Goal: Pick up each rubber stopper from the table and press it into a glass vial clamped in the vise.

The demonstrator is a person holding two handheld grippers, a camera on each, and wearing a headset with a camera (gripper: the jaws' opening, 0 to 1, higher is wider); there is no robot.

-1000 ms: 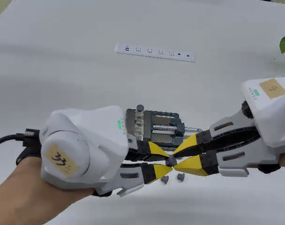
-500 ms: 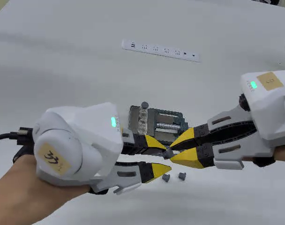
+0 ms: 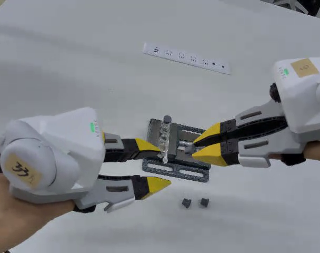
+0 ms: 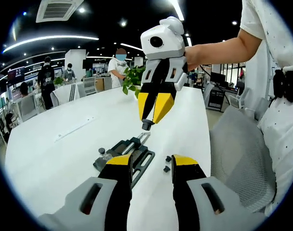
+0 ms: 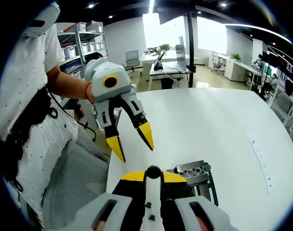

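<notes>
An open-plan office doubling as a lab is surrounding the white bench (image 3: 70,63). In the left gripper view, a ceiling vent (image 4: 57,9) is sitting at eleven o'clock, strip lights (image 4: 50,39) are glowing, and people (image 4: 46,77) are standing among desks at nine o'clock. In the right gripper view, shelving (image 5: 84,43) is holding bins at eleven o'clock, with an office chair (image 5: 133,58) standing at twelve.

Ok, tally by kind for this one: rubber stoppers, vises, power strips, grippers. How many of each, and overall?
Rubber stoppers: 4, two loose on the table, one in the right gripper jaws, one atop a vial
Vise: 1
Power strip: 1
Grippers: 2, counting the left gripper
Total: 8
</notes>
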